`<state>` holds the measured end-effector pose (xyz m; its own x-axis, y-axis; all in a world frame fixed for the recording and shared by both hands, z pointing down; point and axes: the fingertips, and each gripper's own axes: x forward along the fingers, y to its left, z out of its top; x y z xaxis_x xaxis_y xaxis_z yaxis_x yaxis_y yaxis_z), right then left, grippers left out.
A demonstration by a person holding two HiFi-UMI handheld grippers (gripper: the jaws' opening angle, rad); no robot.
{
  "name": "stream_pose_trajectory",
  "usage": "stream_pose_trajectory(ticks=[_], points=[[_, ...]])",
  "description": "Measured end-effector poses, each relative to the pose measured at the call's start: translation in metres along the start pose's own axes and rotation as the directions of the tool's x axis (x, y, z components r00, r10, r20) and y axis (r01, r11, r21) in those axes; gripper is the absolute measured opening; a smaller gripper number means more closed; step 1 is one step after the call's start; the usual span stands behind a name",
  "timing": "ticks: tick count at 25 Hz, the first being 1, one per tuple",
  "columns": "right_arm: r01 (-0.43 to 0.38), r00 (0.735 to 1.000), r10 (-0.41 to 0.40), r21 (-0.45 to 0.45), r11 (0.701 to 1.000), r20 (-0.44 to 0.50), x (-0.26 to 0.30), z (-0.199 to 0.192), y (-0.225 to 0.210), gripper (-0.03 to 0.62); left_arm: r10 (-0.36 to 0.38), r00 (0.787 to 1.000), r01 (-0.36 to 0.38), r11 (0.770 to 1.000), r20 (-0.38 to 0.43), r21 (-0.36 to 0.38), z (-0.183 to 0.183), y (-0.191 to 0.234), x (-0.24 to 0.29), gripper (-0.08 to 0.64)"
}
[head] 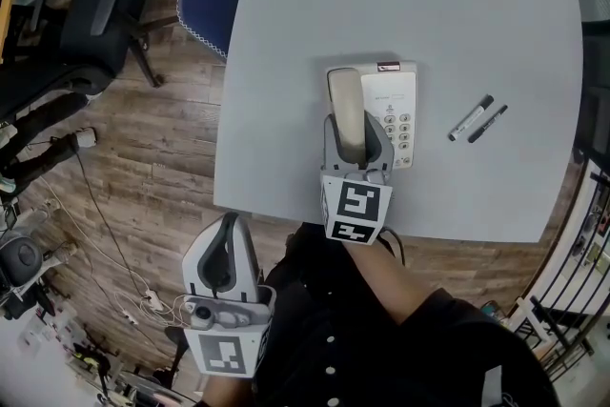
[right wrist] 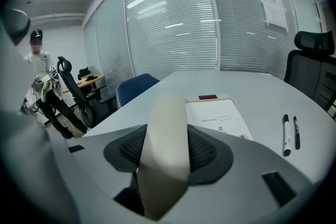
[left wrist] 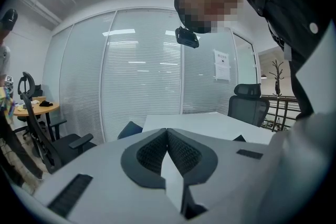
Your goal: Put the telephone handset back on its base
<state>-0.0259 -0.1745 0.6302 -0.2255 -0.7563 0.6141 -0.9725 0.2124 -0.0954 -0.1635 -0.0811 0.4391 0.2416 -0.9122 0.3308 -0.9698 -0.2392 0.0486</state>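
While the right tool point(head: 357, 143) pinches the handset point(head: 347, 105), apparently seated along the 9 o'clock side of its base point(head: 402, 100) on the desk point(head: 286, 62), only release seems left; left tool point(head: 227, 226), pressed together, hangs at 7 o'clock.

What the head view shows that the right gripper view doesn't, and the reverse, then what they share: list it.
Only the head view: the left gripper, jaws together, held off the table over the brown wooden floor.
Only the right gripper view: the glass wall with white blinds, a paper notice on it, and a distant person.
Both: the cream telephone handset clamped between the jaws of the right gripper, the white telephone base, two slim marker pens and the grey table.
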Motion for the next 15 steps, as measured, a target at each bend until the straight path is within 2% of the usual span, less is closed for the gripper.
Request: stream_pose_trajectory(ticks=[9, 15], points=[[0.018, 1.0, -0.018, -0.039, 0.999, -0.001, 0.003, -0.001, 0.004, 0.238, 0.002, 1.0, -0.002, 1.0, 0.004, 0.008, -0.002, -0.002, 0.004, 0.014], [-0.029, 0.997, 0.039, -0.137, 0.99, 0.069, -0.007, 0.02, 0.008, 0.288, 0.005, 1.0, -0.005, 1.0, 0.001, -0.003, -0.001, -0.003, 0.003, 0.014]])
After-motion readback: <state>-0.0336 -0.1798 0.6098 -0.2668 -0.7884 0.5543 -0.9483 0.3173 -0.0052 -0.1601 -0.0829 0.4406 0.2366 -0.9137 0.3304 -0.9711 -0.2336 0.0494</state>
